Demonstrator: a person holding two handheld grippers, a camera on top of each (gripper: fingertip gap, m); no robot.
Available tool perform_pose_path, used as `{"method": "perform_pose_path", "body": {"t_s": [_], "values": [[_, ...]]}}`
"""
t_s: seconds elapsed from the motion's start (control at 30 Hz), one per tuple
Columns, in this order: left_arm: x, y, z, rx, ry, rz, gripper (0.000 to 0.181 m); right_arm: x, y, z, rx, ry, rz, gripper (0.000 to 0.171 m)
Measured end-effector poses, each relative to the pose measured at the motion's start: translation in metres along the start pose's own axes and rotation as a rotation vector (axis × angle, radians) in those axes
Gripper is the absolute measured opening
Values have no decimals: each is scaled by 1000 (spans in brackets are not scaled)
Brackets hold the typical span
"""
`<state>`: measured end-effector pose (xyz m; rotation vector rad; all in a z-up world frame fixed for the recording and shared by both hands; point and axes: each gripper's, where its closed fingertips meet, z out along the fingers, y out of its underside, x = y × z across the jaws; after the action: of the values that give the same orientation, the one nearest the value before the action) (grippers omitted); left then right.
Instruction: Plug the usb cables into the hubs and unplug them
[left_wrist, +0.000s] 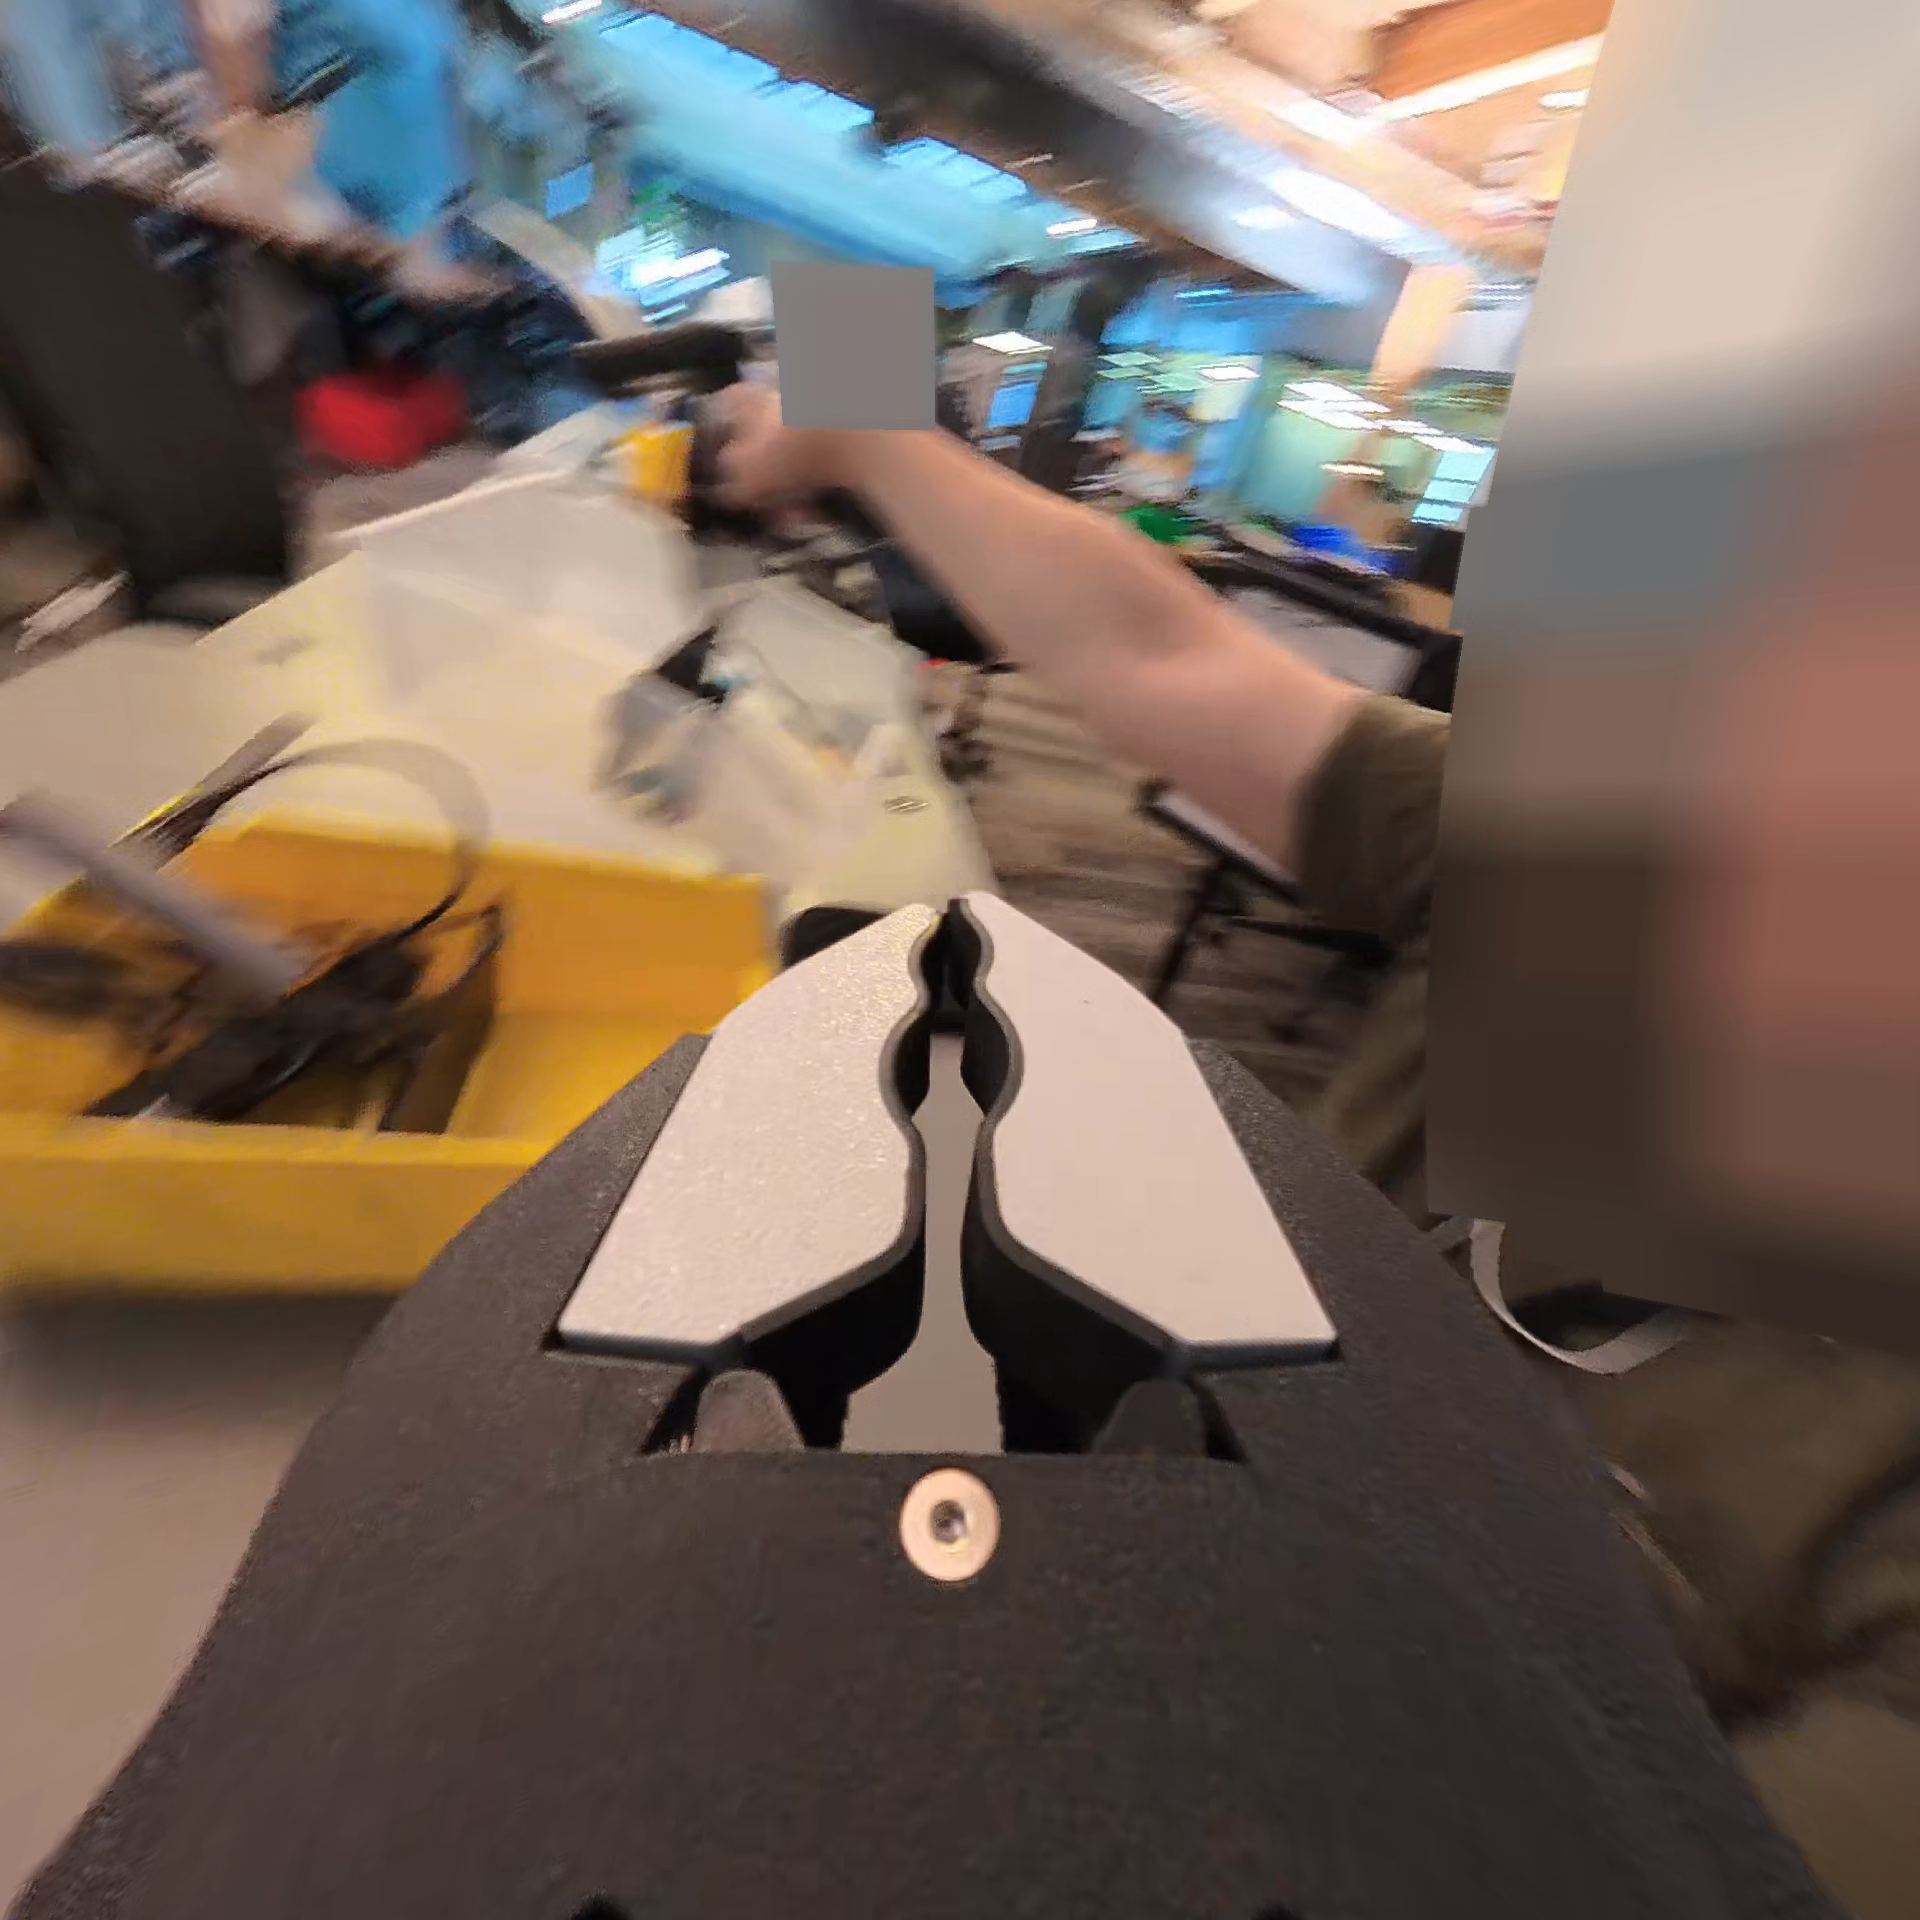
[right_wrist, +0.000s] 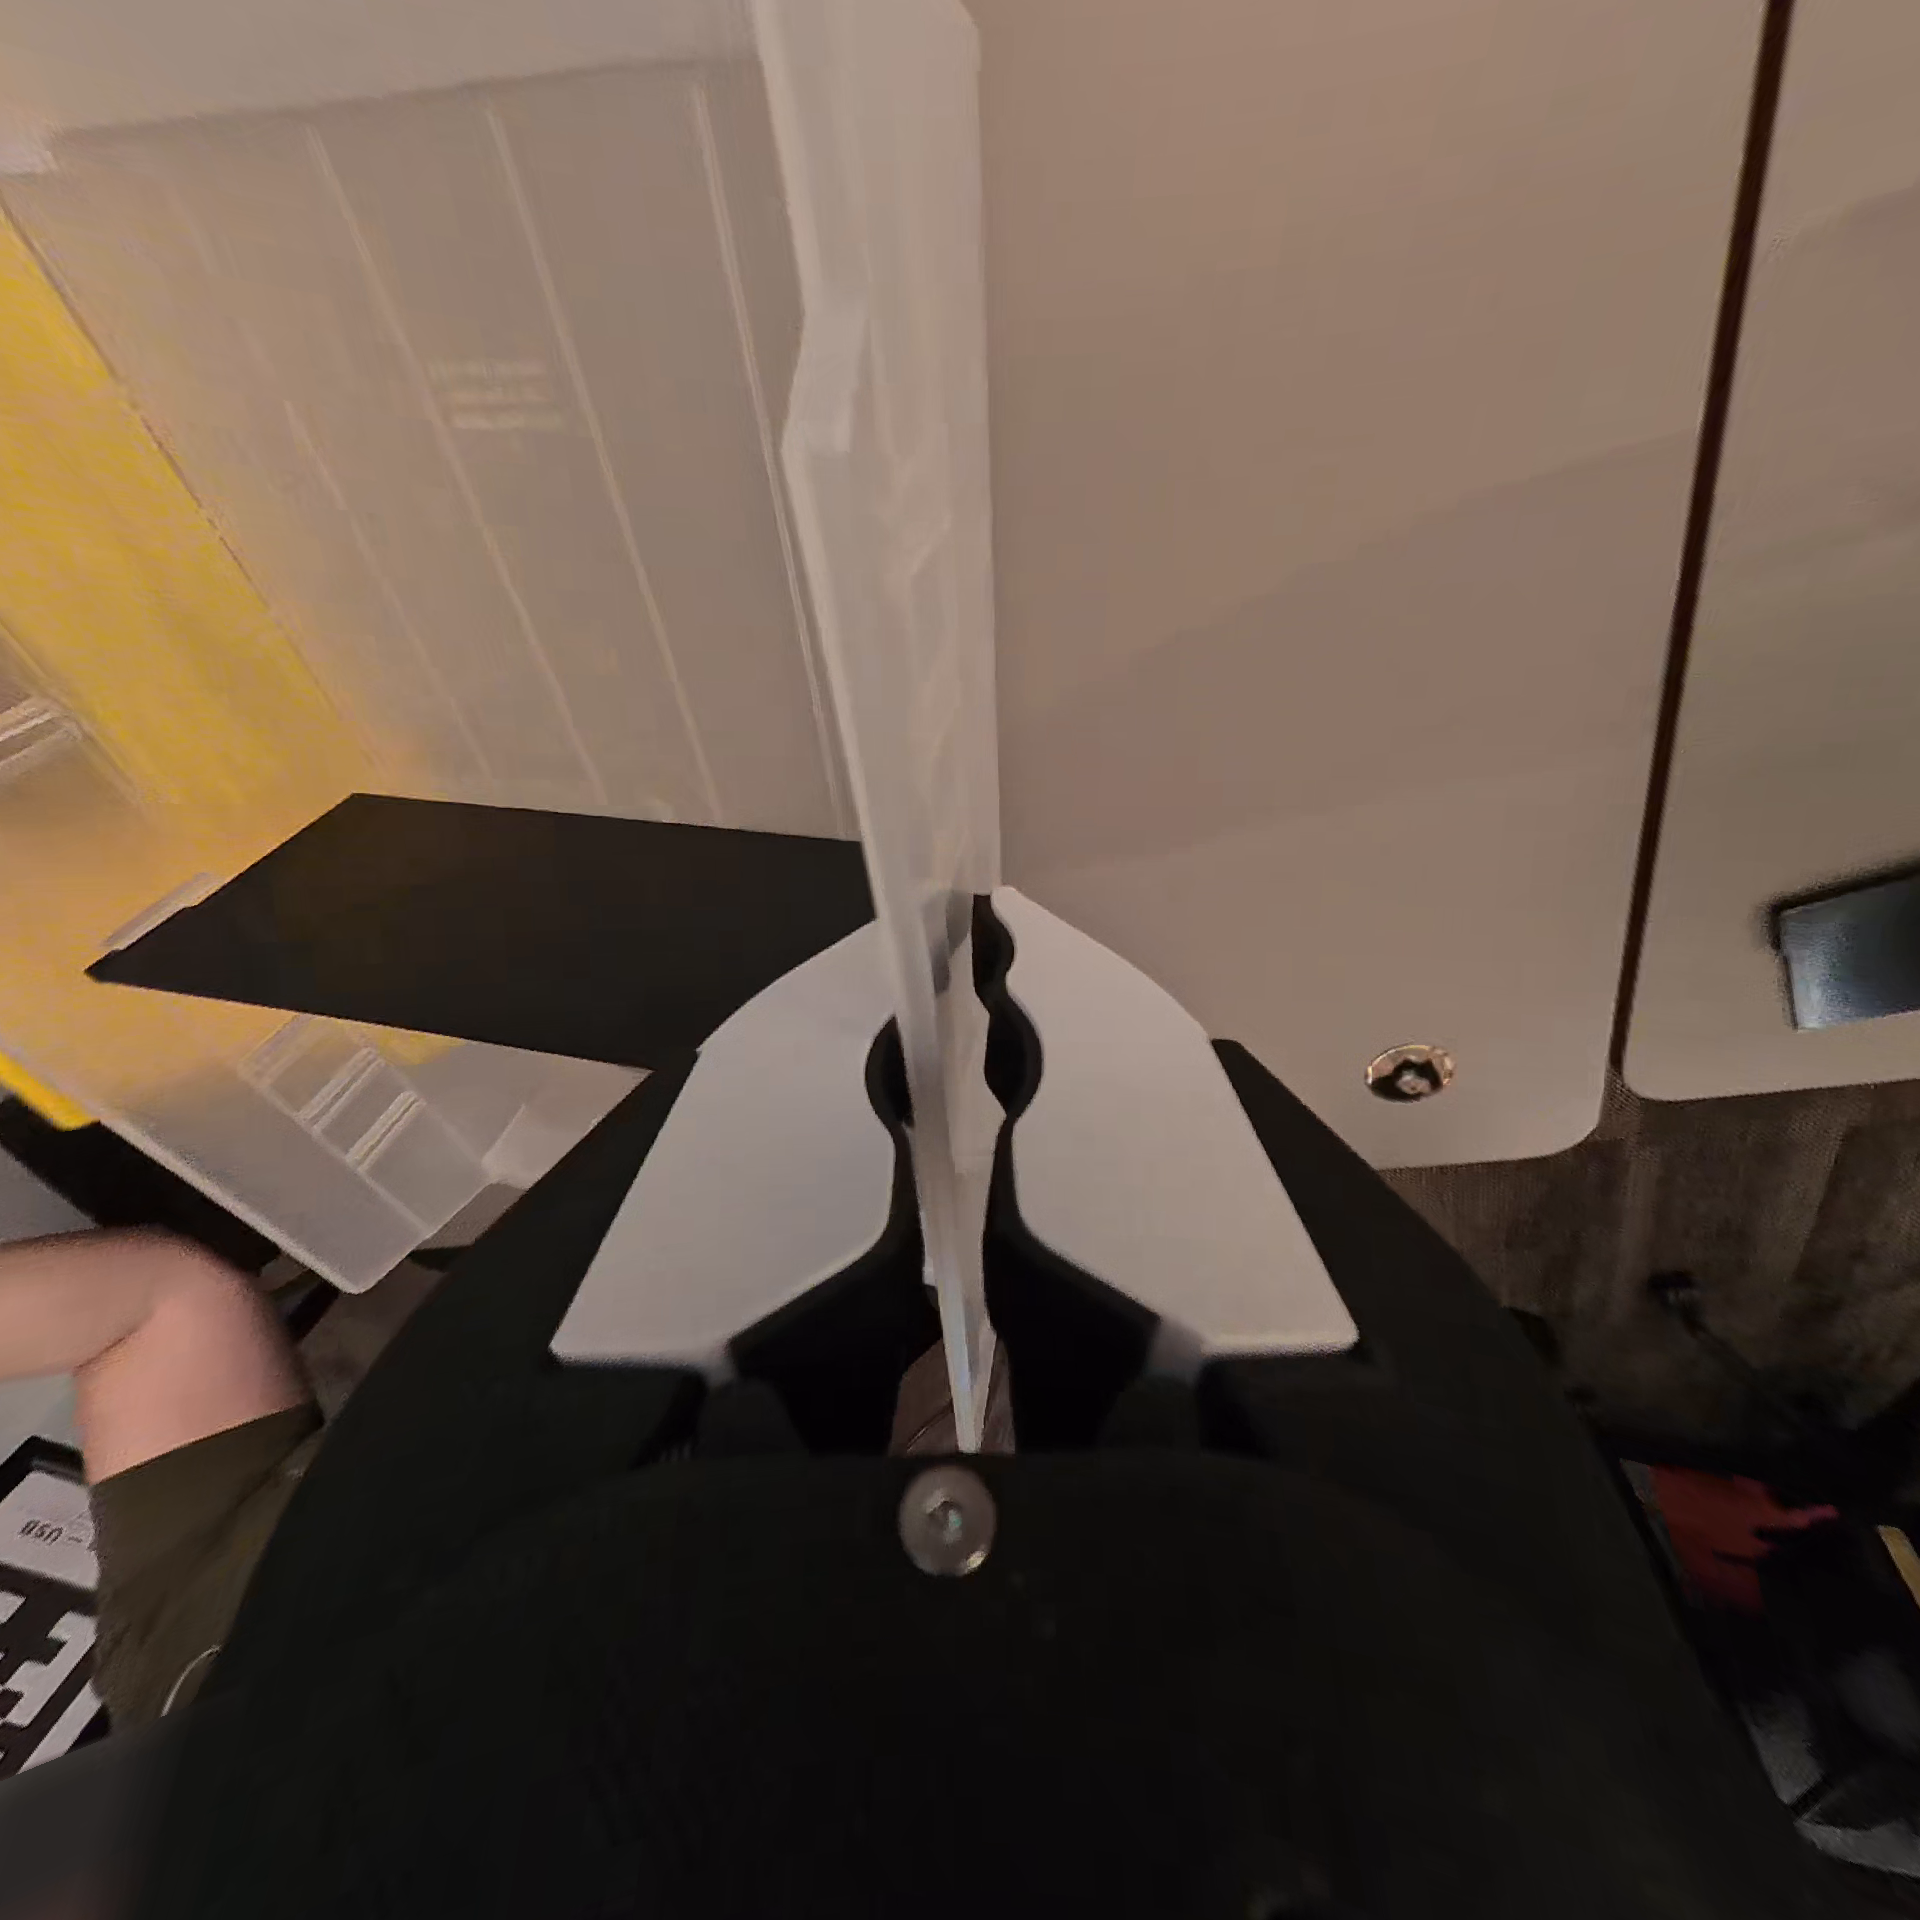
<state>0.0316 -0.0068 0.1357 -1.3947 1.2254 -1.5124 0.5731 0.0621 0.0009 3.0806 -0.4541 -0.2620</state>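
Observation:
The left wrist view is blurred by motion. My left gripper (left_wrist: 951, 916) is shut and empty, held in the air beside a yellow bin (left_wrist: 582, 935) that holds a tangle of black cables (left_wrist: 312, 997). No hub is clear to see. My right gripper (right_wrist: 971, 914) is shut on the thin edge of a clear plastic panel (right_wrist: 894, 520), which runs upright between its fingers. This panel belongs to a translucent plastic container (right_wrist: 416, 468) on the left of that view. A flat black sheet (right_wrist: 468, 914) lies behind it.
A person's forearm (left_wrist: 1091, 623) reaches across to a hand holding a dark device far off. A white table (left_wrist: 499, 623) carries clear bags and clutter. In the right wrist view, a white tabletop (right_wrist: 1351, 520) has a dark seam, a screw (right_wrist: 1410, 1070) and a dark slot (right_wrist: 1849, 956). The left gripper's tips are roughly 55 centimeters from the right gripper's.

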Motion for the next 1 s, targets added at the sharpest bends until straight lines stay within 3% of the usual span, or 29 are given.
{"method": "perform_pose_path", "body": {"t_s": [0.17, 0.4, 0.6, 0.8, 1.0], "values": [[-64, 27, 9, -70, -197, -132, 0, 31, -15, 51, -38, -4, -18, 8], [-92, 35, 5, -66, -255, -171, 0, 25, -41, 104, -87, -82, -62, 7], [-106, 42, -3, -55, -300, -204, 0, 6, -57, 116, -101, -69, -136, 7], [-157, 86, -12, -265, -681, -216, 0, -16, -59, 119, -90, -51, -222, 7], [-157, 96, 11, -213, -581, -314, 1, -27, -58, 121, -91, -39, -245, 7]]}}
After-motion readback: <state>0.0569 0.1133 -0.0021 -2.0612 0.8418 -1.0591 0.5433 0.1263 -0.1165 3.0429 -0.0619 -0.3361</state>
